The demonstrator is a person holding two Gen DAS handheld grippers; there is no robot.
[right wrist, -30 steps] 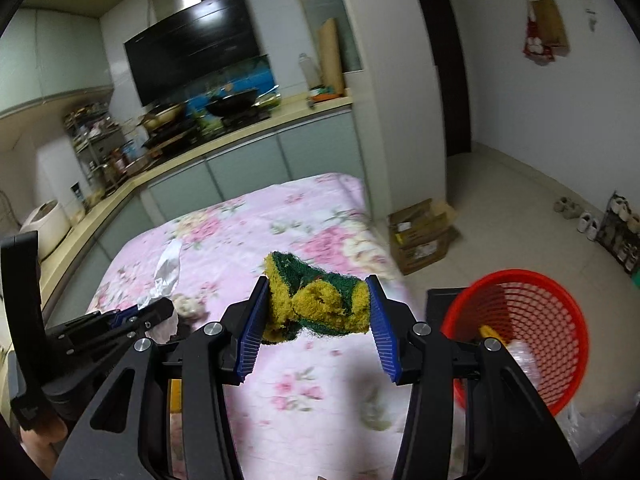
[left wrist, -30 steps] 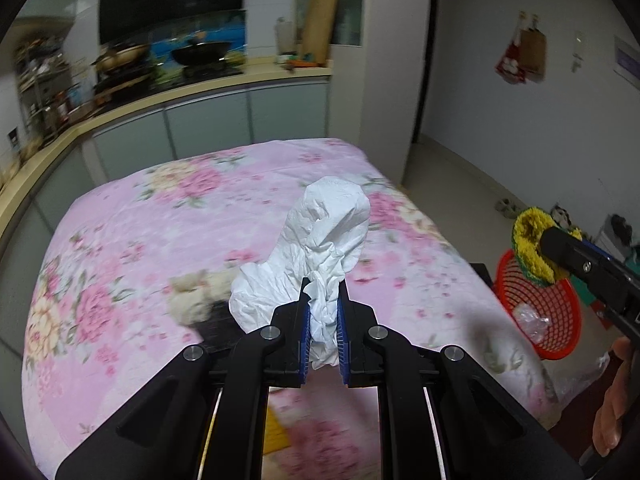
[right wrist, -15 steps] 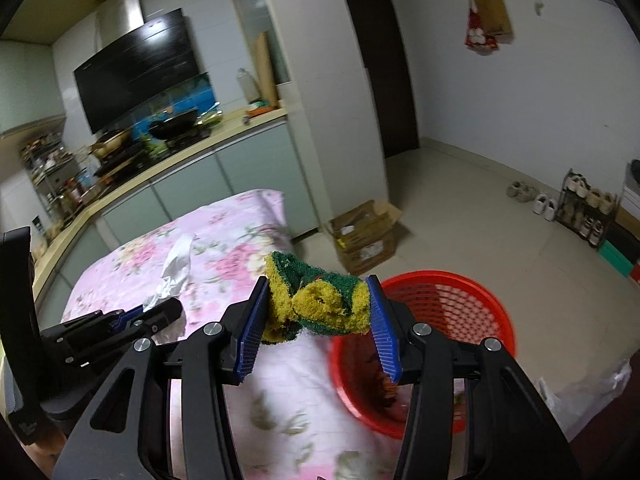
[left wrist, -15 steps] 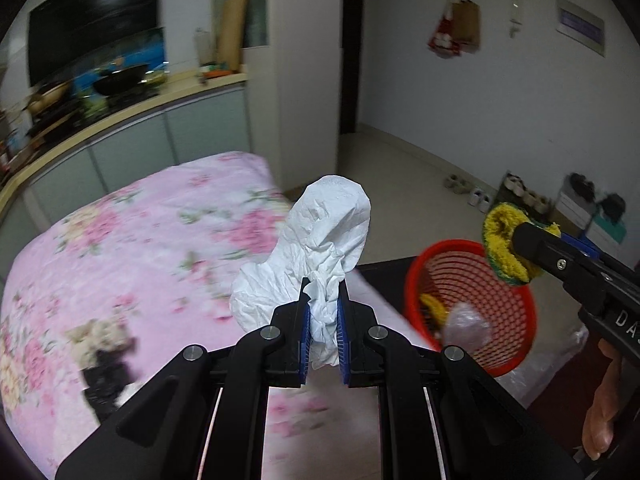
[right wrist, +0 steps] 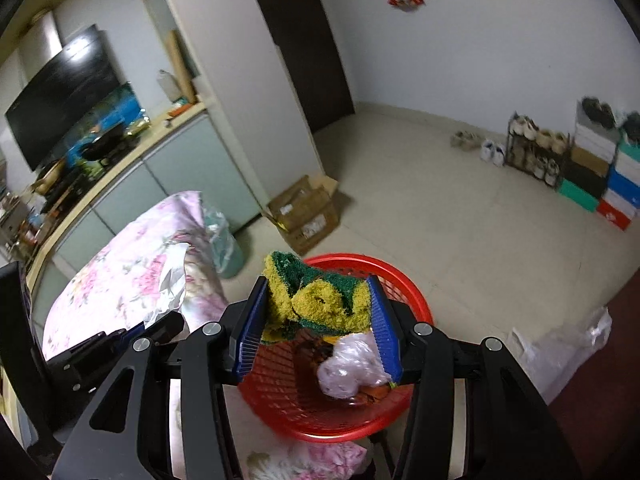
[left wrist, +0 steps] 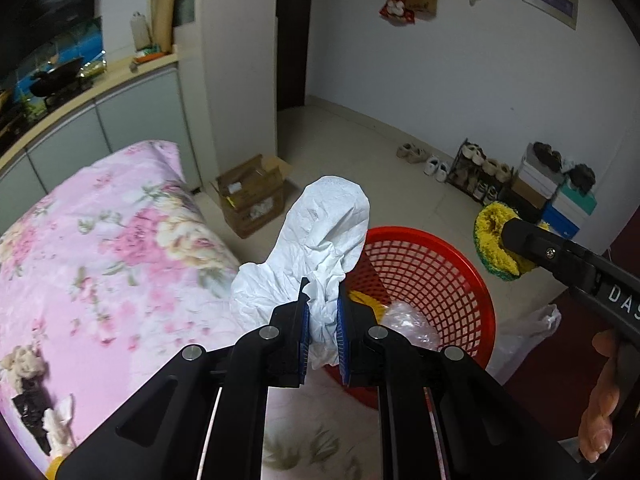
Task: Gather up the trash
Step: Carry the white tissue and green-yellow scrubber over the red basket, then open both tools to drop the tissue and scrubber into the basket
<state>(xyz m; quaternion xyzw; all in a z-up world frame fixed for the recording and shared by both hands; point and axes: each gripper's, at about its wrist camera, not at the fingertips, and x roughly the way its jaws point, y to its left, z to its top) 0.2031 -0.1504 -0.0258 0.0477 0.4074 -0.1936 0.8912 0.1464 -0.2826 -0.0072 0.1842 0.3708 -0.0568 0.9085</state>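
Observation:
My left gripper [left wrist: 322,314] is shut on a crumpled white tissue [left wrist: 320,236] that sticks up above its jaws, held over the near-left rim of the red mesh basket [left wrist: 440,264]. My right gripper [right wrist: 316,312] is shut on a folded yellow and green scouring sponge [right wrist: 316,300], directly above the red basket [right wrist: 280,392]. In the left wrist view the sponge [left wrist: 494,248] and the right gripper's black finger [left wrist: 560,256] hang at the basket's right side. The basket holds a clear plastic wad [right wrist: 352,364], something yellow and brownish scraps.
The table with a pink floral cloth [left wrist: 100,256] lies left, with a beige and black scrap [left wrist: 28,384] on it. An open cardboard box [left wrist: 252,196], a shoe rack [left wrist: 480,176], stacked shoe boxes [right wrist: 608,176] and a clear bag [right wrist: 560,356] stand on the tiled floor.
Both grippers have swung right from over the table to the red basket, still holding the tissue and the sponge. The basket now lies beneath them.

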